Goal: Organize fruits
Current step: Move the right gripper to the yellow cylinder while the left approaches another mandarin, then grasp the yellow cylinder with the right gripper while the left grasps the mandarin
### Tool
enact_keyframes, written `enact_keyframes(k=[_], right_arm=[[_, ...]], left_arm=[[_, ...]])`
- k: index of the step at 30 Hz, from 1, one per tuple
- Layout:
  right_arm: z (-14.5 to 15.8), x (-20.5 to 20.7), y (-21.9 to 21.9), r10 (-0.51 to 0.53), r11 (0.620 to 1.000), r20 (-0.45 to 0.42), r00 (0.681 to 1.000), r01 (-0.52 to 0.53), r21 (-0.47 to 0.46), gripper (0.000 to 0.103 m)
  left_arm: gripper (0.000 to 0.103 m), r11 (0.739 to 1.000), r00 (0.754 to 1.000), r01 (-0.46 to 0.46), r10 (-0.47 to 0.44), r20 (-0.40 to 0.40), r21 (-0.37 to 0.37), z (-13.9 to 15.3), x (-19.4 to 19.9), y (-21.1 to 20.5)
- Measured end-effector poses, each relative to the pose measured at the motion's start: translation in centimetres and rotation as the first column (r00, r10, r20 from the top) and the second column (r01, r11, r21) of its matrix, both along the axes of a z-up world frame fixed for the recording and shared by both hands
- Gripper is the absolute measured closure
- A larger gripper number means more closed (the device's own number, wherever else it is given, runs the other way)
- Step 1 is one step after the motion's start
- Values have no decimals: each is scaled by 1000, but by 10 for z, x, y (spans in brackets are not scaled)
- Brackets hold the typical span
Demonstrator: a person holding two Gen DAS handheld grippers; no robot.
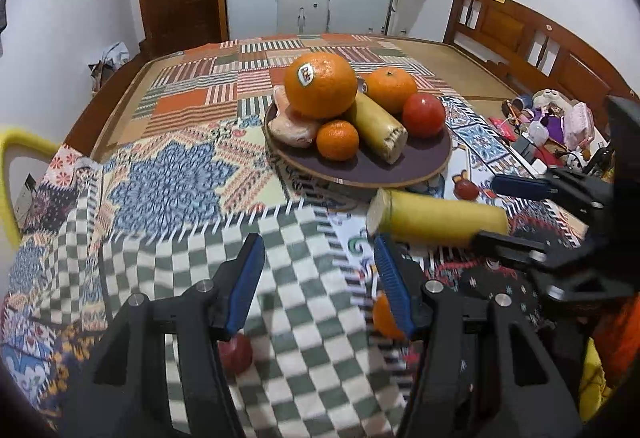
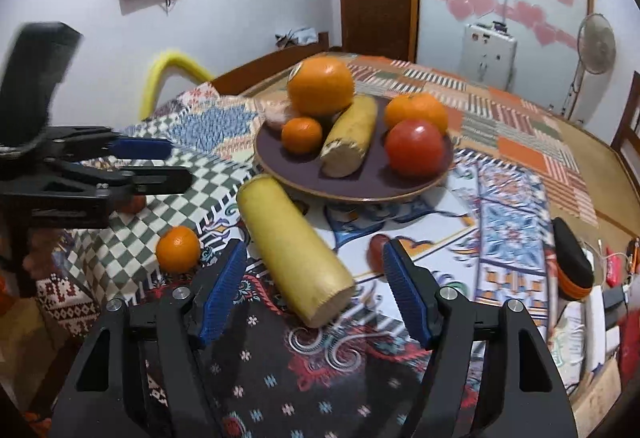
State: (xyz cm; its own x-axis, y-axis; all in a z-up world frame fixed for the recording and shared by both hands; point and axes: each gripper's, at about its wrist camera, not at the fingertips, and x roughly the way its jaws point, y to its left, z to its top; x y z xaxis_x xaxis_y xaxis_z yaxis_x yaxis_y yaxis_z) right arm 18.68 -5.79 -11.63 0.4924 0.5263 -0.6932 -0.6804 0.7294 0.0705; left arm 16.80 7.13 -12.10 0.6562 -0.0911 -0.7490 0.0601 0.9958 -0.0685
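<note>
right gripper (image 2: 314, 292): blue-padded jaws spread, pads clear of the fruit. yellow banana piece (image 2: 294, 252) lies on the patchwork cloth (image 2: 516, 198) between the jaws, slanting ahead to the left. small mandarin (image 2: 178, 249) left of the left jaw. dark plate (image 2: 360, 178) ahead, carrying large orange (image 2: 321, 86) and red tomato (image 2: 416, 147). left gripper (image 2: 160, 166) far left.
</note>
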Motion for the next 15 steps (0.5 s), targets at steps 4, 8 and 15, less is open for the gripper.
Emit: enact_keyframes(k=[4,8,15], right_arm=[[-7,1,2,8,1000,-9,1000,-8,-14,53],[-3,-8,-7,22,1000,-19,1000,-22,7,61],[-5,-44,-29,-55,998,-31,998,55,4,68]], left_arm=[[46,1000,1000,7,-7,-7,-7,-3,-14,-1],[46,1000,1000,14,-14,-4,-19,-1,-25,-4],[46,998,998,49,-50,-26,-49,-10,-33,-18]])
